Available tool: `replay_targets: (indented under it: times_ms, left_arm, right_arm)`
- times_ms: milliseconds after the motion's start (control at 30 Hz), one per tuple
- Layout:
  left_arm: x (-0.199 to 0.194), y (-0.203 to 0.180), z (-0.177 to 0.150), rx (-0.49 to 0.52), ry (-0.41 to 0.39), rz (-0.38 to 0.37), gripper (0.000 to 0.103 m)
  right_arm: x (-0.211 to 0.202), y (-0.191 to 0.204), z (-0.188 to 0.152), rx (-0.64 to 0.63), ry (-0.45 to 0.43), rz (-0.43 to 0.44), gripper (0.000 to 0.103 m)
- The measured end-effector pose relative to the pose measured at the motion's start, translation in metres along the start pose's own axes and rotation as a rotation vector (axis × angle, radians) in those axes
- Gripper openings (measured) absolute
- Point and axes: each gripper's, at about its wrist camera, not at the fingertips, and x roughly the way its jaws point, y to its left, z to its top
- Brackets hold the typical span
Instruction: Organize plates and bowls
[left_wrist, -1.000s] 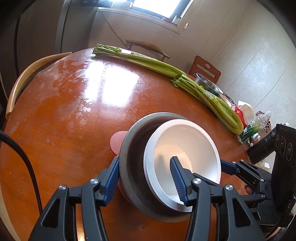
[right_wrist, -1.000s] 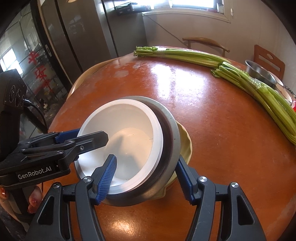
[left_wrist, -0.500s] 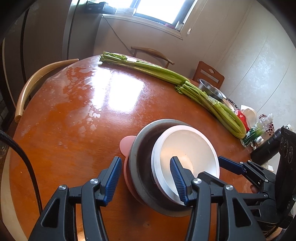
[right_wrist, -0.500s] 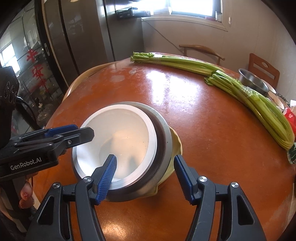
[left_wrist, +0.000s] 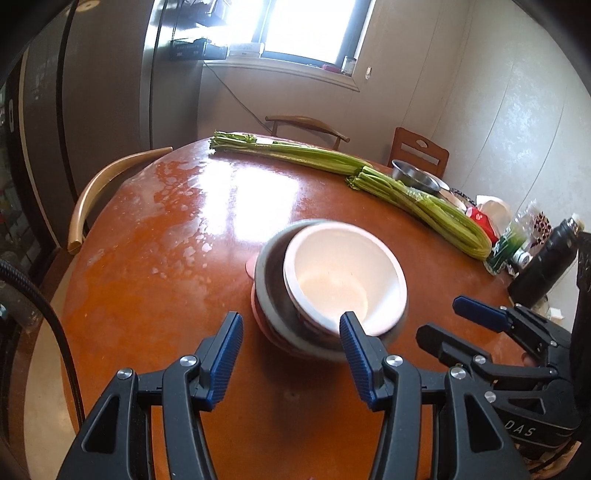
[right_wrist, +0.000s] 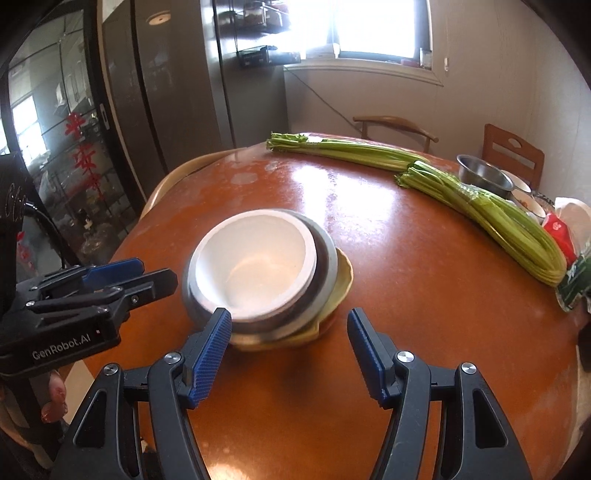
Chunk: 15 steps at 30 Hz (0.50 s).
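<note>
White bowl (left_wrist: 345, 280) stack sits just beyond both grippers' parted, empty fingers (left_wrist: 231, 358).

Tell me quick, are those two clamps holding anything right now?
Left gripper: open, holding nothing.
Right gripper: open, holding nothing.

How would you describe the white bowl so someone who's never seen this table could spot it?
On the round orange-brown table, look near the front edge for the only stack of dishes. The white bowl sits on top, nested inside a grey metal bowl over a yellow plate. It is the only plain white, matte piece there.
</note>
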Motion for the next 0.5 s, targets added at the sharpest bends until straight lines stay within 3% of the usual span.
replay_targets:
  times_ms: [200,500]
  left_arm:
    - [-0.016,-0.014,-0.029,0.027,0.007,0.050,0.056]
    - [-0.035,-0.030,-0.070,0.053,-0.028,0.064,0.060]
  right_arm:
    - [-0.027,0.004,-0.031,-0.006,-0.017,-0.028,0.067]
    - [-0.064,0.006,-0.074,0.009,-0.088,-0.038,0.068]
